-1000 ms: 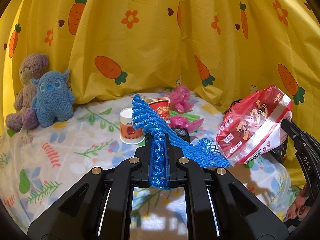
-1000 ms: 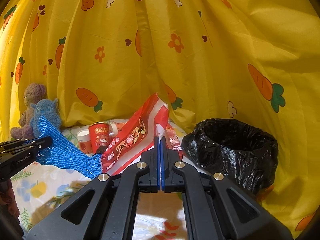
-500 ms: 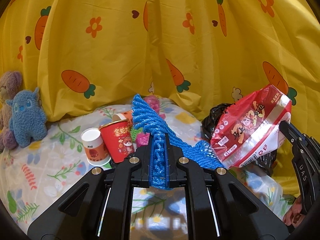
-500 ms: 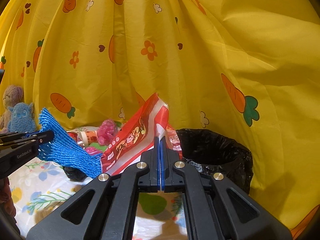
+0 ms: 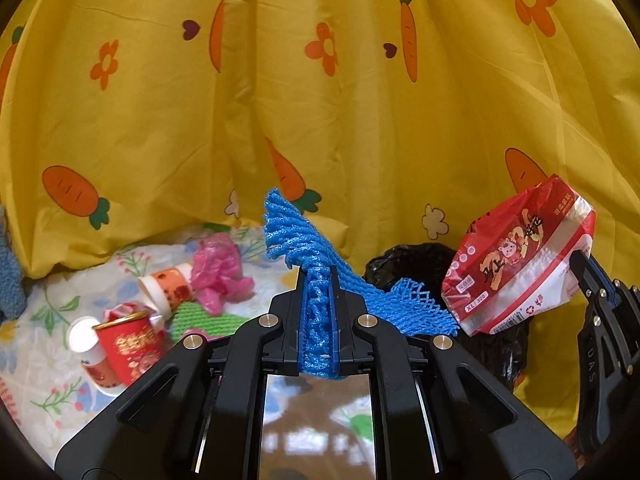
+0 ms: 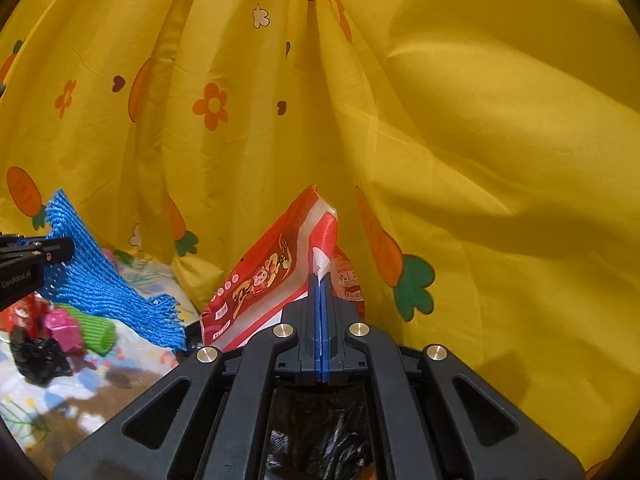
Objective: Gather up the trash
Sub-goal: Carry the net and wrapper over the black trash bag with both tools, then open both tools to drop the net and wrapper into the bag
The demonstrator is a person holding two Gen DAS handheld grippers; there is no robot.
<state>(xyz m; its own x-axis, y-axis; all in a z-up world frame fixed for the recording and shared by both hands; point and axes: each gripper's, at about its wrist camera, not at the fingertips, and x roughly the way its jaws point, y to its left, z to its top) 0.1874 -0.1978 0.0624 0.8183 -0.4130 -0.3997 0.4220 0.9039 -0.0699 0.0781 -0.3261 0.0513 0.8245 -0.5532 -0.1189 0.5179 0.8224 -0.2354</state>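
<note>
While both grippers are loaded, nothing they carry has gone into the bin yet, so I judge the task mid-way through a delivery. The left gripper (image 5: 318, 280) pinches a blue foam fruit net (image 5: 304, 240), which is bunched between its jaws and fans out above and to the right of them. The right gripper (image 6: 322, 280) has its jaws pressed together on the edge of a red and clear plastic snack bag (image 6: 272, 276), held upright in the air. From the left wrist view that bag (image 5: 516, 256) hangs at the right, just in front of the black-lined trash bin (image 5: 404, 260), and the net's loose end trails toward the bin's near rim. Below the right gripper, crumpled black liner (image 6: 320, 440) shows through its frame, so it seems to be over or very near the bin (whether directly above the opening, I cannot tell).

Left to do: release these 2 pieces into the bin, then return for the litter on the floral sheet (image 5: 48, 392) at the left.

Counted there:
- 1 red paper cup (image 5: 130, 348), upright
- 2 white and orange cups, 1 upright (image 5: 90, 354) touching the red cup, 1 lying on its side (image 5: 168, 292) farther back
- 1 crumpled pink plastic bag (image 5: 220, 276)
- 1 green foam net (image 5: 200, 320)
- 1 small black object (image 6: 36, 356), seen only from the right wrist, too unclear to name

A yellow carrot-print curtain (image 5: 320, 100) closes the far side.
</note>
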